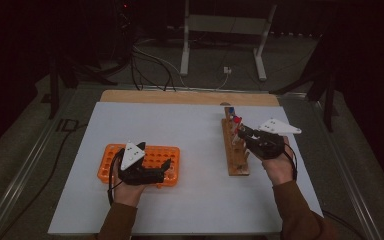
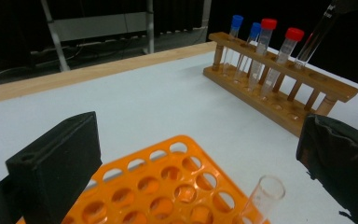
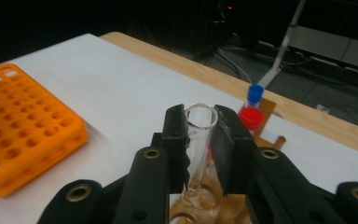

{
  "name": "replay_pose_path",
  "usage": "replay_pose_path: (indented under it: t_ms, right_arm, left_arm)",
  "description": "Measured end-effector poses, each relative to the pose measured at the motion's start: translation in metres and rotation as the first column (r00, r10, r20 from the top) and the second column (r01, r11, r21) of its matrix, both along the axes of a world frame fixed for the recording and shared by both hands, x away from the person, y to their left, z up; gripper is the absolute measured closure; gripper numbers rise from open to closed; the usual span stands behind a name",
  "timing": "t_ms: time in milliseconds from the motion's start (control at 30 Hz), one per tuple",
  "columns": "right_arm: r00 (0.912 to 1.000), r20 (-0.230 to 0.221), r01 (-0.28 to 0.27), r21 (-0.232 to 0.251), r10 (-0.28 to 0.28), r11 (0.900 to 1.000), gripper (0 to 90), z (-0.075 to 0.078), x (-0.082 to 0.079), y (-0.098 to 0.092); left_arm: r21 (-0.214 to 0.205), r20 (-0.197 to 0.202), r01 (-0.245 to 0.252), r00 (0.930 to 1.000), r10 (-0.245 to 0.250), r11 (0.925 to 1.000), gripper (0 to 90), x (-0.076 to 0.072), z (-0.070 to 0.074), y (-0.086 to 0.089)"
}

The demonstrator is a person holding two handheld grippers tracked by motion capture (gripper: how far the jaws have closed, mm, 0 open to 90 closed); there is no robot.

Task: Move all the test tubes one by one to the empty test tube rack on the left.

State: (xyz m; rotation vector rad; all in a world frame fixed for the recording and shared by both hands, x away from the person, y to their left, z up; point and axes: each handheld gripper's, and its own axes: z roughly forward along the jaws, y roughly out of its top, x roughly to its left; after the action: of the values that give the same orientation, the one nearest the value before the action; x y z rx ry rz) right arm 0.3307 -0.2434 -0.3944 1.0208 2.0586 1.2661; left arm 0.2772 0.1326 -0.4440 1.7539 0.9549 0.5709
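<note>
A wooden tube rack [image 1: 236,155] stands on the right of the white table top, holding capped tubes with red [image 2: 294,33] and blue [image 2: 237,19] caps. My right gripper [image 1: 241,133] hovers over the rack, shut on a clear uncapped tube [image 3: 199,140] whose lower end hangs just above the rack's holes [image 3: 200,200]. In the left gripper view that tube [image 2: 315,41] slants above the rack's near end. At the left sits an orange tube rack [image 1: 147,156] with one clear uncapped tube [image 2: 264,196] standing in it. My left gripper [image 2: 193,154] is open, with its jaws wide apart over the orange rack's near corner.
The white top [image 1: 190,145] lies on a wooden table whose bare edge [image 1: 180,96] shows at the back. Beyond it are cables [image 1: 150,65] and a white metal stand [image 1: 225,30] on the dark floor.
</note>
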Motion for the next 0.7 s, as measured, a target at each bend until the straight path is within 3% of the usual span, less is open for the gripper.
replay_pose_path:
  t_ms: [400,700]
  right_arm:
    - [0.9956,-0.040,-0.083,0.043,0.085,0.9956,76.2,0.002,0.000,0.018]
    - [0.9892,-0.067,-0.128,0.049,0.131,0.9906,76.1,0.000,0.000,0.035]
  left_arm:
    - [0.043,-0.004,0.056,0.9984,-0.056,0.9975,1.9,0.012,0.005,-0.024]
    - [0.035,0.004,0.090,0.9959,-0.090,0.9953,3.7,0.018,0.006,-0.035]
